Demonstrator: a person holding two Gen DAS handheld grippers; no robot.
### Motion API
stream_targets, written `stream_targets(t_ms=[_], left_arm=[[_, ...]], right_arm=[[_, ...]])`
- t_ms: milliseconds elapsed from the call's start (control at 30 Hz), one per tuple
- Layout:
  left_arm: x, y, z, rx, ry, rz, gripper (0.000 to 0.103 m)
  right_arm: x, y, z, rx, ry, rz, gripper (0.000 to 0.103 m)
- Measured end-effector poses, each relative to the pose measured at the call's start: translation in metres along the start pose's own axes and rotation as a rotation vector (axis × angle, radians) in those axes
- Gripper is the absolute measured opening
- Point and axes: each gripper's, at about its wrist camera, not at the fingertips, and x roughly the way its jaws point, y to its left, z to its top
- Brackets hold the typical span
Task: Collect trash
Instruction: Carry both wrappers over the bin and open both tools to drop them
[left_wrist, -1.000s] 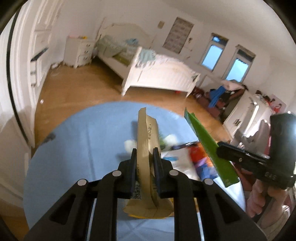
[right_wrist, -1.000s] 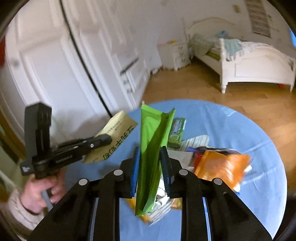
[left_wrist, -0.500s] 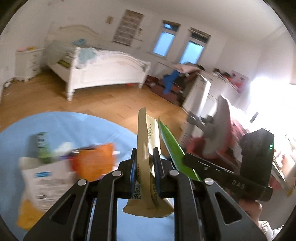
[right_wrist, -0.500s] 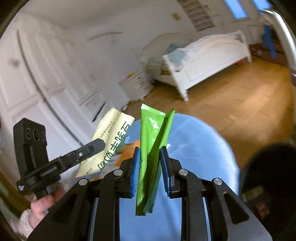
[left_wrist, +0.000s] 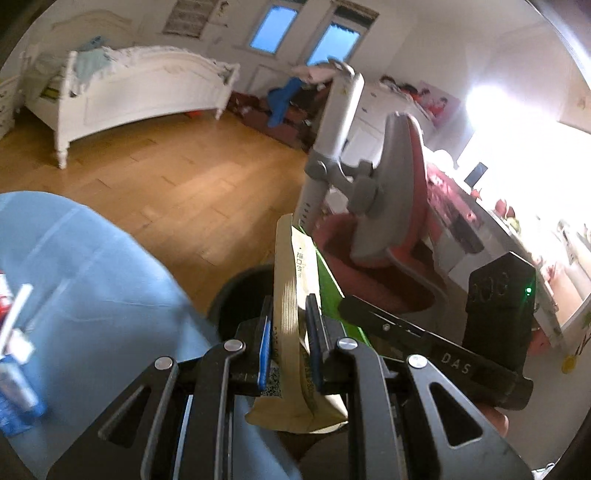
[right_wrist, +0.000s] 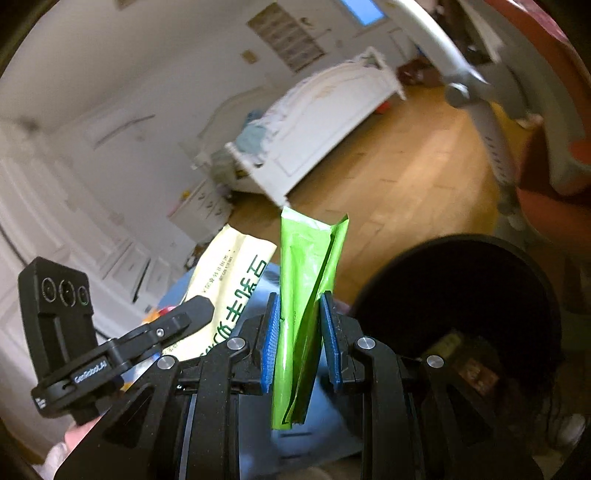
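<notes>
My left gripper (left_wrist: 289, 314) is shut on a beige paper packet (left_wrist: 291, 295) with printed characters, held upright. My right gripper (right_wrist: 300, 314) is shut on a green foil wrapper (right_wrist: 306, 280), also upright. Both grippers hang side by side past the edge of the blue round table (left_wrist: 92, 280). A black trash bin (right_wrist: 461, 295) stands on the floor just right of the right gripper, with some dark trash inside. In the left wrist view the bin (left_wrist: 240, 295) shows behind the packet, and the green wrapper (left_wrist: 332, 295) and right gripper (left_wrist: 436, 350) sit to the right.
Loose wrappers (left_wrist: 14, 354) lie on the table at the left edge. A red and grey chair (left_wrist: 391, 206) stands close behind the bin. A white bed (left_wrist: 129, 92) is across the wooden floor (left_wrist: 166, 177). A desk (left_wrist: 517, 236) runs along the right.
Both grippers have swung right off the table centre with their packets still held. The trash pile slid out to the left, and the bin and chair came into view.
</notes>
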Motion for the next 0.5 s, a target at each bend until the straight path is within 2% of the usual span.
stream_targets(t_ms=[333, 400, 433, 467, 500], left_arm=[[0.045, -0.015, 0.001, 0.02, 0.089, -0.006, 0.019], [0.052, -0.019, 0.0, 0.043, 0.114, 0.005, 0.024], [0.054, -0.02, 0.0, 0.05, 0.118, 0.014, 0.041], [0.055, -0.021, -0.001, 0.056, 0.119, 0.024, 0.07], [0.054, -0.022, -0.002, 0.06, 0.104, 0.036, 0.081]], right_arm=[[0.004, -0.048, -0.01, 0.081, 0.005, -0.05, 0.023], [0.005, -0.054, -0.006, 0.09, 0.005, -0.083, 0.032], [0.003, -0.055, -0.007, 0.093, 0.002, -0.103, 0.036], [0.002, -0.057, -0.007, 0.099, -0.003, -0.116, 0.046], [0.0, -0.06, -0.007, 0.104, -0.009, -0.125, 0.054]])
